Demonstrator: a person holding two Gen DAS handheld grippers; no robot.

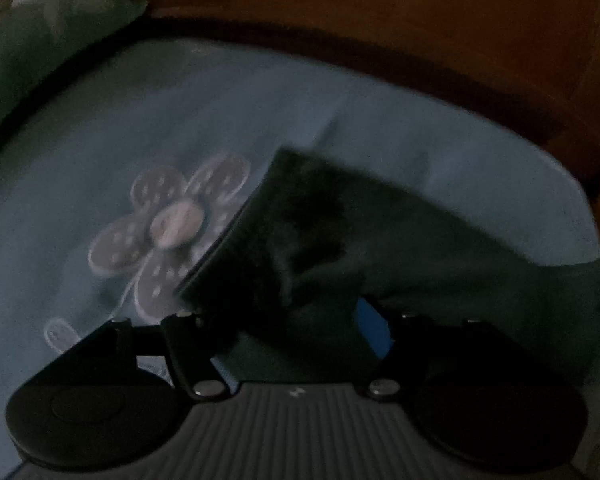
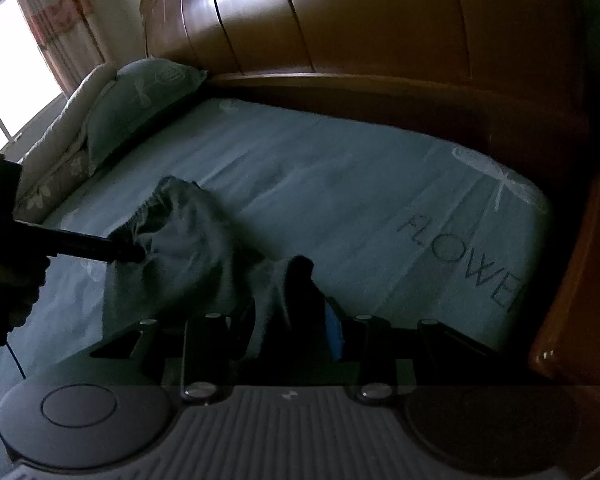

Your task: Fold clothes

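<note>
A dark grey-green garment (image 2: pixel 196 248) is bunched up above a teal bed sheet (image 2: pixel 340 184). My right gripper (image 2: pixel 276 280) is shut on one end of it, cloth pinched beside the blue pad (image 2: pixel 334 332). In the same view my left gripper (image 2: pixel 132 254) comes in from the left, its tip against the gathered waistband. In the left wrist view the garment (image 1: pixel 420 240) drapes over my left gripper (image 1: pixel 284 280) and hides its fingertips. Cloth fills the gap between the jaws, and I cannot tell whether they press on it.
A wooden headboard (image 2: pixel 380 20) runs along the far side and a wooden frame (image 2: pixel 572 280) along the right. A green pillow (image 2: pixel 140 96) lies at the far left by a window (image 2: pixel 4 60). A person's hand (image 2: pixel 8 280) holds the left gripper. The sheet bears a flower print (image 1: pixel 176 220).
</note>
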